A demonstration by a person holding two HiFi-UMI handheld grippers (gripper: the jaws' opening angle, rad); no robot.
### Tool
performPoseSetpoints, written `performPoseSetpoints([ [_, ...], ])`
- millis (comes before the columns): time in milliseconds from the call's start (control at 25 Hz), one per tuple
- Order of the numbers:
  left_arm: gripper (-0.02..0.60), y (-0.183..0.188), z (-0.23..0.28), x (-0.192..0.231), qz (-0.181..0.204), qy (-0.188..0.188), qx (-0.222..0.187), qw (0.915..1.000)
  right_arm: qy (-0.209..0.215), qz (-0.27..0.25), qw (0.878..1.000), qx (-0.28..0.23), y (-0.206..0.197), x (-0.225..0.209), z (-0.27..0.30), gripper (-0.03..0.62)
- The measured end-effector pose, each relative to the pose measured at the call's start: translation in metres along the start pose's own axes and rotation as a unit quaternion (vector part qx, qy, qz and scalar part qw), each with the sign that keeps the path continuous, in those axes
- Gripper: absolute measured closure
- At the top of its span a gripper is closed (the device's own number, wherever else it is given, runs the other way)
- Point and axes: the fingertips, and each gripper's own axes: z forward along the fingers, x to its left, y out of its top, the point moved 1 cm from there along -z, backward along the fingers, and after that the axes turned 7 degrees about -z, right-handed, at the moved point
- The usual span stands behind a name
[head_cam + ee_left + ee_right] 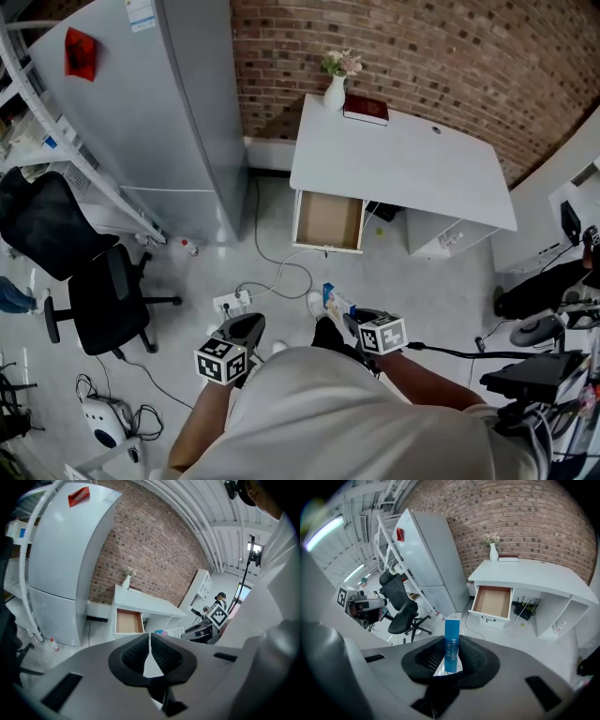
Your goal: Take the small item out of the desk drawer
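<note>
Gripping: right hand-held gripper (pixel 451 640) is clamping the small blue box (pixel 452 625) upright, pointing at the open drawer (pixel 492 601) ahead.
Left hand-held gripper (pixel 150 637): is hovering low, jaws pressed together.

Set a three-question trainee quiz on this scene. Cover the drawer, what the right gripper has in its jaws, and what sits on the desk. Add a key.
1. True or false: the desk drawer stands open.
2. Pick one. What is clamped between the jaws of the right gripper?
A. a mug
B. a slim blue box
C. a stapler
3. Fill the gap: at the back of the desk, a white vase with flowers stands beside a ___ book.

Key: 1 true; 2 B; 3 red.
</note>
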Motion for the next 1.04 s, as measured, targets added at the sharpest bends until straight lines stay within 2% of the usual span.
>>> performPoseSetpoints([
  [320, 0.552, 0.003, -0.009, 0.012, -0.009, 0.004, -0.001, 1.0, 0.007, -0.005, 1.0, 0.002, 0.01, 0.012, 0.013, 0.482],
  [1040, 0.552, -0.011, 0.012, -0.011, -0.006, 0.007, 0.004, 1.0, 0.018, -0.011, 1.0, -0.006, -0.003, -0.006, 0.007, 0.483],
])
